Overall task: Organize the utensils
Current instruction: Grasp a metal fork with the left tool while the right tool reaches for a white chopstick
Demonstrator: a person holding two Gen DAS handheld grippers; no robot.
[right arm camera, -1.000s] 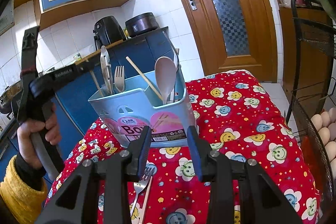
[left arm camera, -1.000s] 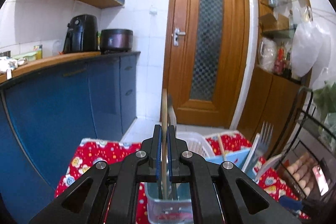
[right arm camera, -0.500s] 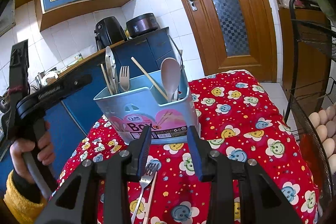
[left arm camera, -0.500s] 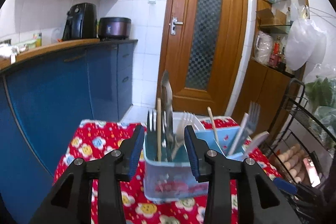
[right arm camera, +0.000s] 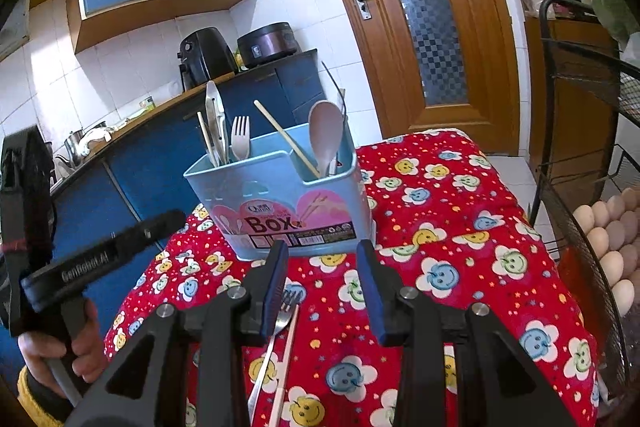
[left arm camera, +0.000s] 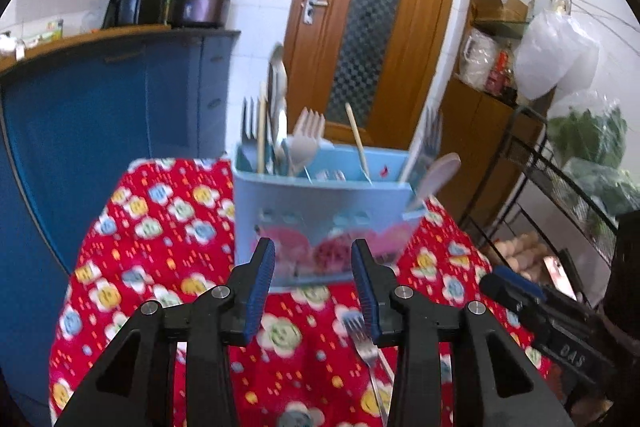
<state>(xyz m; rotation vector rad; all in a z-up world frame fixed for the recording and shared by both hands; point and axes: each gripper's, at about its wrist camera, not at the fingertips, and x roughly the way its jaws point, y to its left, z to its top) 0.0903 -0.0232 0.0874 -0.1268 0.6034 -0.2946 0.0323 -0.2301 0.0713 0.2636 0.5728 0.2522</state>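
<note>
Two hand-held grippers, both released and holding nothing. Left hand-held gripper [left arm camera: 313, 281]: jaws spread, hovering over the table [left arm camera: 132, 267] just short of the utensil box. Right hand-held gripper [right arm camera: 322, 283]: jaws spread, hovering above the loose cutlery near the table's front edge.

Utensil box [right arm camera: 280, 199]: light blue plastic, pink label reading "Box", standing upright on the red flower-print tablecloth [right arm camera: 460, 227] toward the table's left rear part in the right wrist view. Contents, all upright or leaning: a metal fork [right arm camera: 241, 139], a pale spoon [right arm camera: 326, 135], one wooden chopstick [right arm camera: 286, 139] leaning across the divider, a second chopstick [right arm camera: 206, 139] at the left end, and a tall metal utensil [right arm camera: 214, 119] beside it whose type cannot be told.

Loose on the table: one metal fork [right arm camera: 276, 331], tines toward the box, and one pale chopstick [right arm camera: 286, 355] just beside it on its right, the two roughly parallel.

Beside the table's right edge: a black wire rack [right arm camera: 580, 163] holding eggs [right arm camera: 608, 243].
</note>
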